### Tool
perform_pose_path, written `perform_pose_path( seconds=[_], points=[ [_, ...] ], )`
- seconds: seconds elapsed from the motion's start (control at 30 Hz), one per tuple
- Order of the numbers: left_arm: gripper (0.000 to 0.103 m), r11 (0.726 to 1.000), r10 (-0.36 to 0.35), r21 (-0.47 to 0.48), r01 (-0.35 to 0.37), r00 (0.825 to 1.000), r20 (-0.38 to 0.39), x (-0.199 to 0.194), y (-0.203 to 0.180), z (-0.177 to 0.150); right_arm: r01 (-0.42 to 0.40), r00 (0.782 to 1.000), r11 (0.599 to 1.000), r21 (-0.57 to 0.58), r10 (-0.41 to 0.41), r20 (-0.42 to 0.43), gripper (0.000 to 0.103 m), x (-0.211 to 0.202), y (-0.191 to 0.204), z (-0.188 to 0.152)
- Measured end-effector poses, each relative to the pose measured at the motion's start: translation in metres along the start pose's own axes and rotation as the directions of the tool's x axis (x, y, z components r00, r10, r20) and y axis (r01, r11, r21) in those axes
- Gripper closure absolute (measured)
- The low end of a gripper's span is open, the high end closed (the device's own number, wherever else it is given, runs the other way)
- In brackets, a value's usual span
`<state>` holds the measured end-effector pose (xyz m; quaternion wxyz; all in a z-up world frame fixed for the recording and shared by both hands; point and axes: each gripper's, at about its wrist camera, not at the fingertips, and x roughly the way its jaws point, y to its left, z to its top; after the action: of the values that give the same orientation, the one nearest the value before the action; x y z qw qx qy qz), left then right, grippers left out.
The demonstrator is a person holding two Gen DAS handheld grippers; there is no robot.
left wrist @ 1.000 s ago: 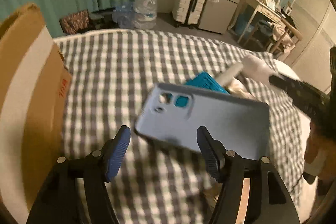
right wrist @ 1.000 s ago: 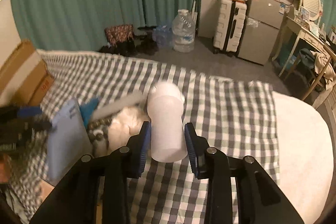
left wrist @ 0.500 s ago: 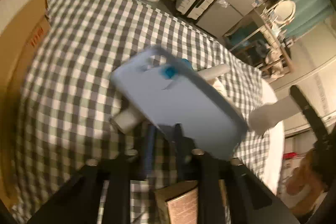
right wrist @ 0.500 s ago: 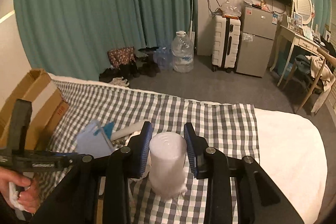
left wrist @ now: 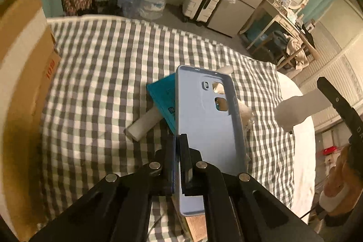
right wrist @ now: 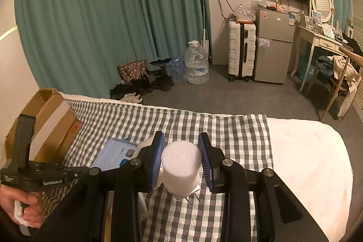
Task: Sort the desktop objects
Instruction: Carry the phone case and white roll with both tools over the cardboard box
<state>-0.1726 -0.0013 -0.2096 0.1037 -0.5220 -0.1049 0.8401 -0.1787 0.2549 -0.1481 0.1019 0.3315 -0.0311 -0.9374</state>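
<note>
Above the checked bed [left wrist: 102, 65], the left tongs [left wrist: 178, 165] now pinch a blue phone case [left wrist: 204, 106] they straddled wide a second ago, lifted upright; the right tongs [right wrist: 181, 160] grip a white plug-in lamp [right wrist: 181, 165]. Both seem ready for the cardboard box [right wrist: 52, 115].

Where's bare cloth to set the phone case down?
Free: checked cloth between cardboard box and teal box; also its far right part. Crowded: middle, where teal box, white tube and fluffy item bunch under the phone case.
</note>
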Motion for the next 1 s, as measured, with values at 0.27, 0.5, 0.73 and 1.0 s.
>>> perform_pose_path(
  seconds=[0.27, 0.5, 0.73, 1.0],
  points=[
    [0.101, 0.986, 0.092, 0.132, -0.106, 0.990, 0.108, -0.050, -0.025, -0.003, 0.006, 0.999, 1.000, -0.002, -0.006, 0.044, 0.072, -0.042, 0.008, -0.004],
    [0.101, 0.966, 0.119, 0.200, -0.162, 0.970, 0.211, -0.101, -0.039, -0.009, 0.010, 0.998, 0.999, 0.031, -0.012, 0.065, 0.072, -0.083, 0.023, -0.018],
    [0.101, 0.959, 0.106, 0.220, -0.179, 0.946, 0.306, -0.160, -0.050, -0.020, 0.014, 0.994, 1.000, 0.012, -0.015, 0.108, 0.072, -0.128, 0.048, -0.015],
    [0.101, 0.960, 0.099, 0.204, -0.190, 0.916, 0.388, -0.217, -0.037, -0.025, 0.015, 0.984, 1.000, -0.019, -0.011, 0.178, 0.072, -0.173, 0.084, 0.002]
  ],
)
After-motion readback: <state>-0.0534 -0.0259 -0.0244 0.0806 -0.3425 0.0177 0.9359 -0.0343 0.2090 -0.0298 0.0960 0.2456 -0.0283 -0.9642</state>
